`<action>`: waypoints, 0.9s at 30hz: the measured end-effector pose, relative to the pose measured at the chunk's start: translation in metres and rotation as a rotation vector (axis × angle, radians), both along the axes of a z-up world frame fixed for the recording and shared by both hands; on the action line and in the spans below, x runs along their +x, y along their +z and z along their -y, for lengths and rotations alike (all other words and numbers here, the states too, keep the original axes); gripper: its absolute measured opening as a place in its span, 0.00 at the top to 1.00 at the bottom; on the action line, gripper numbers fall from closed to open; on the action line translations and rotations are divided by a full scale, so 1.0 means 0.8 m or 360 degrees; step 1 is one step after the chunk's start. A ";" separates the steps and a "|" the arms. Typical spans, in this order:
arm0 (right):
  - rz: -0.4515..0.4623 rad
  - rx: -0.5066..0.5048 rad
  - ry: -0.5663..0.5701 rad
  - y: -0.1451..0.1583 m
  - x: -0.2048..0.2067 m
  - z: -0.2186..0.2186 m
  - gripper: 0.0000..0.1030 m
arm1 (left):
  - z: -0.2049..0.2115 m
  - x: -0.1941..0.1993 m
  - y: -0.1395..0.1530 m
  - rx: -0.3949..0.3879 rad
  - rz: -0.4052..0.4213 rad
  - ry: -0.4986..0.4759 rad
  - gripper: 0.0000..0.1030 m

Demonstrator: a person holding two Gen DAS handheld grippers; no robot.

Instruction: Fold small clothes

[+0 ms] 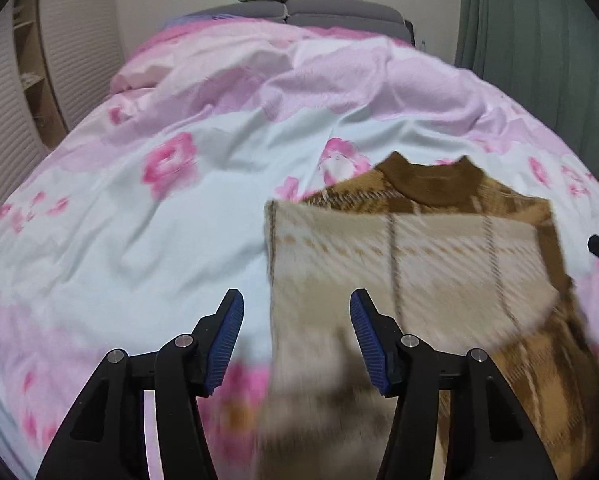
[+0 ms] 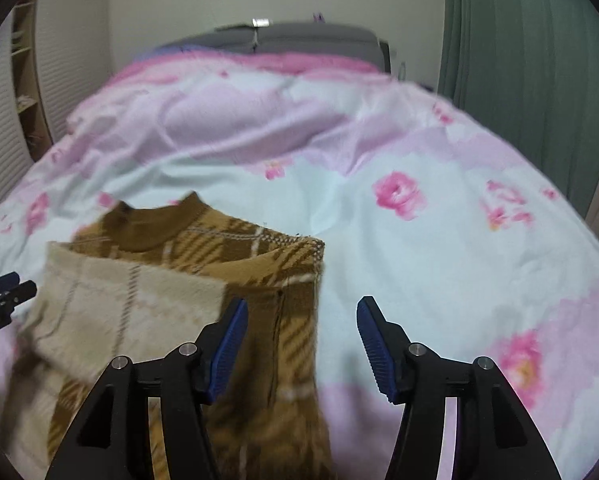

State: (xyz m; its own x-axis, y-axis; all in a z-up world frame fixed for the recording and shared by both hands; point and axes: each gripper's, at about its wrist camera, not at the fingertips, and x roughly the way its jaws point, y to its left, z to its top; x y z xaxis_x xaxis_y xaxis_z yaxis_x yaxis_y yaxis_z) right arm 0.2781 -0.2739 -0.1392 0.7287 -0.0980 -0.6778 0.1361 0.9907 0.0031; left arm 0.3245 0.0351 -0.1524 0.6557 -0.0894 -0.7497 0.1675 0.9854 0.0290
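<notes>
The near hem of the brown plaid sweater (image 1: 419, 260) is smeared by motion blur and cut off behind the tong arms in both views. The sweater is laid on a pink floral duvet (image 1: 139, 220), with one cream side panel turned over its front; a grey headboard (image 1: 339, 10) and green curtain (image 1: 539, 20) are seen beyond. The left gripper (image 1: 296, 340) is held wide apart above the sweater's folded edge, gripping nothing. The right gripper (image 2: 301, 346) is likewise spread, empty, over the sweater's right edge.
</notes>
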 end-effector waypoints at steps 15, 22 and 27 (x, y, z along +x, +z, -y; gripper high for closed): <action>-0.0042 0.0159 -0.0155 -0.009 -0.271 -0.011 0.31 | -0.034 -0.291 -0.011 0.0021 0.0046 0.0254 0.44; -0.0145 0.0231 -0.0180 -0.039 -0.312 -0.008 0.31 | -0.050 -0.326 -0.037 -0.0073 -0.0031 0.0336 0.44; -0.0149 0.0230 -0.0165 -0.043 -0.314 -0.012 0.31 | -0.066 -0.324 -0.045 -0.0186 0.0002 0.0378 0.44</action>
State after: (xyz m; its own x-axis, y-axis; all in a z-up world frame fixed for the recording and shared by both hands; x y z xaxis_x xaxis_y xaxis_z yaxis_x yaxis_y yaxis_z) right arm 0.0271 -0.2642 -0.1740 0.6528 -0.0658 -0.7547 0.2437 0.9615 0.1270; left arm 0.0653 0.0881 -0.1882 0.6695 -0.0184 -0.7426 -0.0692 0.9938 -0.0870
